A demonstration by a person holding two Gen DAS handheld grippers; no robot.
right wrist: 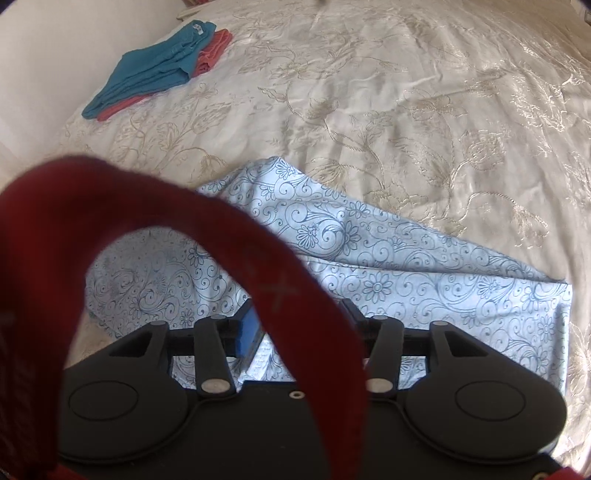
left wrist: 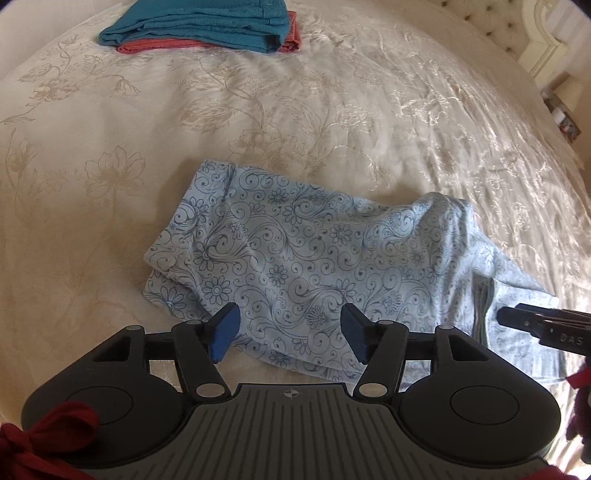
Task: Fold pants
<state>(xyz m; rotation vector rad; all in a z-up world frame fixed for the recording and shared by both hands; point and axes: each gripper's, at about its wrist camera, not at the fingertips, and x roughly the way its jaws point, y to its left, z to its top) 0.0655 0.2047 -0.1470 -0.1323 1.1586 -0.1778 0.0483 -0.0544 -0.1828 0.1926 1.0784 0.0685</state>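
The light blue patterned pants [left wrist: 314, 258] lie partly folded mid-frame on the cream bed [left wrist: 110, 147]. The left claw [left wrist: 290, 334] hangs over their near edge, fingers apart and empty. A red strap [right wrist: 258, 277] covers the right claw [right wrist: 301, 325]; I cannot tell its state. Teal and coral folded clothes [left wrist: 199, 26] sit upper left.

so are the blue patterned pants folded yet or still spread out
Partly folded: the patterned pants lie doubled over in layers on the bedspread, still loose and rumpled.

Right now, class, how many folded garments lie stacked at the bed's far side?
2: a teal garment on top, a coral one beneath it, edges peeking out. More could hide underneath.
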